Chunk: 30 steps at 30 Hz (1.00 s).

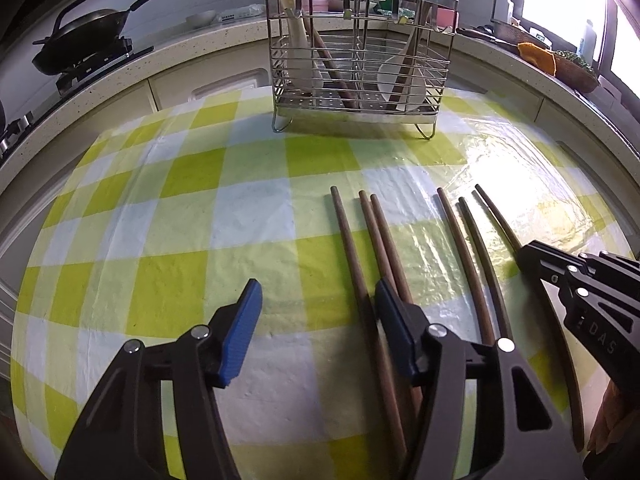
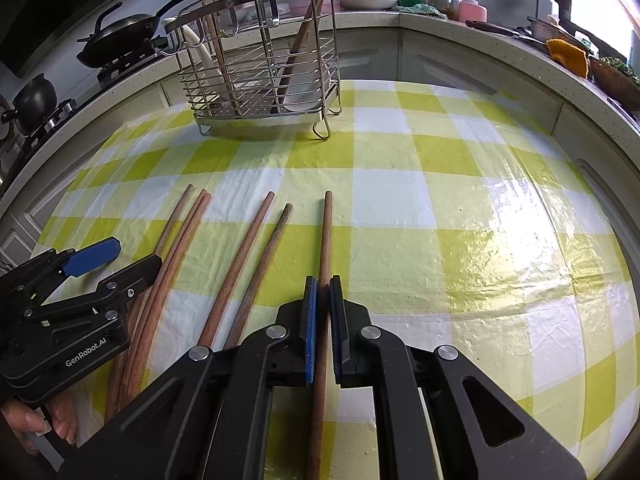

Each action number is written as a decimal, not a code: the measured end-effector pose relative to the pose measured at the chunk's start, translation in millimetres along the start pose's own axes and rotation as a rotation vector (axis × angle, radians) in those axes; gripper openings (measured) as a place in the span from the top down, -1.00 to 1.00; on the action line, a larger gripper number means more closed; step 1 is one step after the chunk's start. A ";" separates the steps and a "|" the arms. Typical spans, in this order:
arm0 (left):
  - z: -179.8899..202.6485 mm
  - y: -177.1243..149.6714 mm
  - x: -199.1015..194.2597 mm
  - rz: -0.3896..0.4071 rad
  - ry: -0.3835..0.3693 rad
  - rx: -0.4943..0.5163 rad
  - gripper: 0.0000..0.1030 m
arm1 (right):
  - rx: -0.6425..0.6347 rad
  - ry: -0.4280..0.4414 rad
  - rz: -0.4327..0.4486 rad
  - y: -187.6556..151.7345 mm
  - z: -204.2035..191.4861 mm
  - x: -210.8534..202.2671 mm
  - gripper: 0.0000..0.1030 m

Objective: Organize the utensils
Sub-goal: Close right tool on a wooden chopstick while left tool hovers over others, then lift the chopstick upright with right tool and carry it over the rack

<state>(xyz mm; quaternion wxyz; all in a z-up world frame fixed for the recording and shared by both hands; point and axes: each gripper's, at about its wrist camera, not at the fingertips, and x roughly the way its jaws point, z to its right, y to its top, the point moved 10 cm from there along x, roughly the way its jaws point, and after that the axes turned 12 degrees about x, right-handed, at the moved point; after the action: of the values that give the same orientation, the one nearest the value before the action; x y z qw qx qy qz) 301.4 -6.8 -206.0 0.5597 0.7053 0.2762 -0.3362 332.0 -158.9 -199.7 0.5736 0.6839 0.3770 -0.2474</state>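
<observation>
Several brown wooden chopsticks (image 1: pixel 460 240) lie side by side on the green-and-white checked tablecloth (image 1: pixel 180 216). My left gripper (image 1: pixel 318 286) is open low over the cloth. The leftmost chopstick (image 1: pixel 350 240) runs just inside its right blue pad (image 1: pixel 390 312), and nothing touches the left pad. My right gripper (image 2: pixel 323 280) is shut on the rightmost chopstick (image 2: pixel 327 232), which lies along the cloth. In the right wrist view the left gripper (image 2: pixel 138 254) hovers over the left group of chopsticks (image 2: pixel 176 236). A wire utensil rack (image 1: pixel 360 60) stands at the far side, holding white spoons and wooden sticks.
A speckled counter (image 1: pixel 192 46) curves behind the table with a black wok (image 1: pixel 86 28) on a stove at left. A basket with an orange cloth (image 1: pixel 538 58) sits on the counter at right. A person's fingers (image 2: pixel 44 420) grip the left handle.
</observation>
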 end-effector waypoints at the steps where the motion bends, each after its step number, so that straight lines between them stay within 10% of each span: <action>1: 0.7 0.4 0.0 0.002 -0.001 0.002 -0.06 | -0.001 0.000 0.000 0.0 0.0 0.2 0.86; 11: 8.0 5.9 0.2 0.020 -0.013 0.034 0.82 | -0.025 -0.010 0.005 1.2 -1.6 1.9 0.86; 30: -16.2 24.2 -44.7 0.133 -0.021 -0.018 0.88 | -0.006 0.048 0.124 25.2 -7.5 -38.9 0.87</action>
<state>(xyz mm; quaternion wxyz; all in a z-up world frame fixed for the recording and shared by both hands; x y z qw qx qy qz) 294.8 3.1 -154.0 0.5901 0.7134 0.2257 -0.3031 328.4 -162.1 -153.0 0.5805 0.7100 0.3483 -0.1940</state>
